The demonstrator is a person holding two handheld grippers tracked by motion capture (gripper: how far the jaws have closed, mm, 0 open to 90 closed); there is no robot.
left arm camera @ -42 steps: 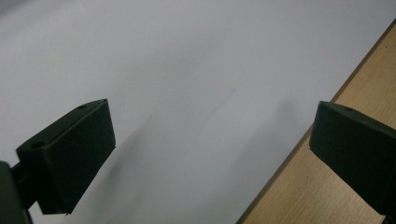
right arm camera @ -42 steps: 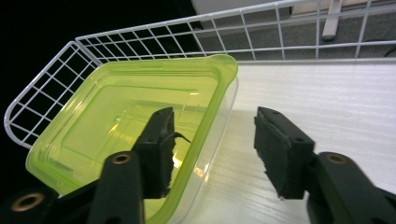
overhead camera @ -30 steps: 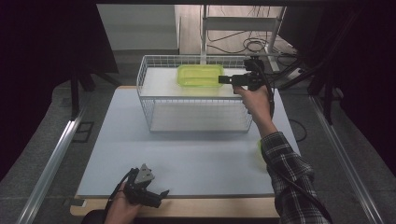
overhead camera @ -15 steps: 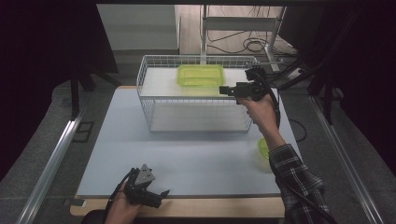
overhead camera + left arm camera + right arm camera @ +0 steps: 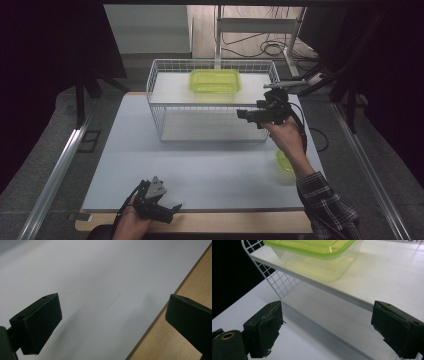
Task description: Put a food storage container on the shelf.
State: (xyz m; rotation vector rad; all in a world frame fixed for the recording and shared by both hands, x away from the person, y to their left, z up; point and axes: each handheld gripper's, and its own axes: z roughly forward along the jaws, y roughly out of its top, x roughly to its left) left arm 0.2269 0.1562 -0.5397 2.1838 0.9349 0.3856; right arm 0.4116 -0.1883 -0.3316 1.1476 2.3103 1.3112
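Note:
A translucent green lidded container (image 5: pixel 215 80) (image 5: pixel 312 257) rests on the white upper shelf (image 5: pixel 170 92) (image 5: pixel 392 275) of a white wire rack (image 5: pixel 159 117). My right gripper (image 5: pixel 243 114) (image 5: pixel 327 325) hovers at the rack's front right, just below and short of the container. Its jaws have just been opening, they stand wide, and nothing is between them. Down at the table's near edge, my left gripper (image 5: pixel 172 207) (image 5: pixel 112 315) lies low over the white mat (image 5: pixel 95 277), open and empty.
A second green plastic piece (image 5: pixel 284 161) lies on the mat under the right forearm. The wooden table edge (image 5: pixel 192 292) runs along the mat's near side. Cables and stand legs sit beyond the rack.
The right gripper has drawn back from the container's right end toward the near side and slightly lower. The container stays on the shelf. The left gripper has not moved.

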